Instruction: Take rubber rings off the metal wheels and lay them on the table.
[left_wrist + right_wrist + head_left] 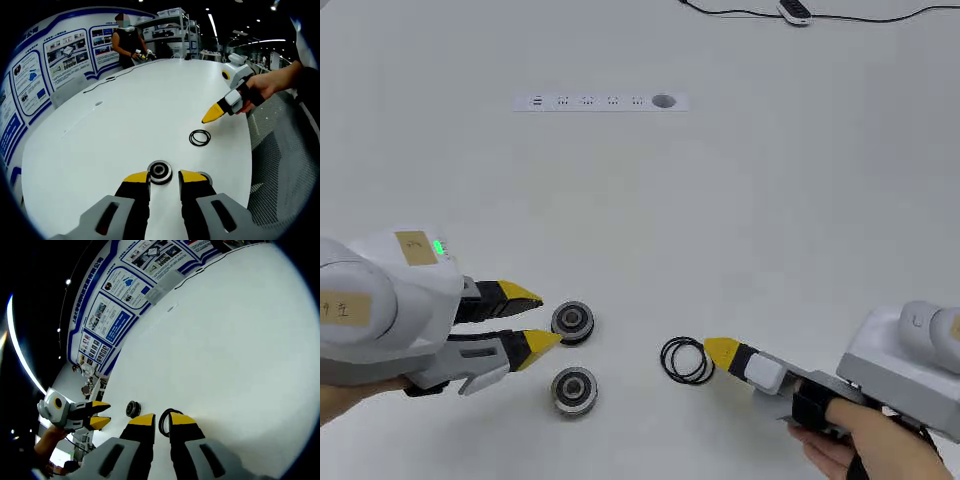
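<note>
White counter point(740, 200), wide and bare in the middle; power strip point(600, 101) out toward 12 o'clock in the head view.

- Two metal wheels lie flat, near each other: far wheel point(572, 321), near wheel point(574, 390) at its 6 o'clock.
- Loose rubber rings point(686, 360), black and overlapping, lie on the counter at 3 o'clock of the wheels, apart from both.
- Left tongs point(548, 318) are partly open and hold nothing; the tips sit just at 9 o'clock of the far wheel.
- Left gripper view: left tongs point(164, 176) frame the far wheel point(160, 171) just beyond the tips. The near wheel point(206, 176) peeks from behind one jaw. The rings point(200, 137) lie further out, with the right tongs point(212, 115) above them, clear of the counter, a height the head view does not give.
- Right tongs point(718, 350) show a single yellow tip in the head view, just at 3 o'clock of the rings.
- Right gripper view: right tongs point(162, 418) stand a narrow gap apart, gripping nothing; the rings point(164, 422) show through the gap. One wheel point(132, 409) and the left tongs point(102, 415) lie at 9 o'clock.
- Poster wall point(115, 315) and a distant person point(127, 42) appear in the gripper views.
- Whether the wheels carry rings: cannot tell.
</note>
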`<move>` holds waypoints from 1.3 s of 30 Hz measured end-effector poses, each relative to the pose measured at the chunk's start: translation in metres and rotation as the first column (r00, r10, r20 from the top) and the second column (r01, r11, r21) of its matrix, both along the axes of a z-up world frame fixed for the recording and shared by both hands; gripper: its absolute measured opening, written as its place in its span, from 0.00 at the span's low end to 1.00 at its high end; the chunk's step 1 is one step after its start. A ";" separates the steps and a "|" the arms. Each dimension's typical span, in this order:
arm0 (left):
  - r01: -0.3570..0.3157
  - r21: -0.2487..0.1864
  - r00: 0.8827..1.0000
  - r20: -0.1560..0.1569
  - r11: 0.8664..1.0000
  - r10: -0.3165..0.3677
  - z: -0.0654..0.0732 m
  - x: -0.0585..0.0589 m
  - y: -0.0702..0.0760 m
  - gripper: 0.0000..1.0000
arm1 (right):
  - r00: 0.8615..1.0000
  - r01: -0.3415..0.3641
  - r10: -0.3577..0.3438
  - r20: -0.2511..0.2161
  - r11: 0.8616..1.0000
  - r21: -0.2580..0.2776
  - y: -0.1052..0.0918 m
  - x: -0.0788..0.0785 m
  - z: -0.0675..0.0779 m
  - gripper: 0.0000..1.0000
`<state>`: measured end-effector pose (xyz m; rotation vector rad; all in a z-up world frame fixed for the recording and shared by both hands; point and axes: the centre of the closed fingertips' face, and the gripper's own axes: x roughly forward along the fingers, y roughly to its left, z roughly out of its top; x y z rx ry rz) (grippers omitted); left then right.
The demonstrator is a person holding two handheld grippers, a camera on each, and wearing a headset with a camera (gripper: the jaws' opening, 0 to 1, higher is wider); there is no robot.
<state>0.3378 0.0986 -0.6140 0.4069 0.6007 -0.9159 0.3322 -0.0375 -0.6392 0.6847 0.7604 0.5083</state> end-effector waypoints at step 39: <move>0.057 0.052 0.994 -0.091 0.997 -0.052 -0.038 0.023 -0.019 0.17 | 0.982 -0.188 0.186 0.028 0.974 0.125 0.074 0.015 0.006 0.30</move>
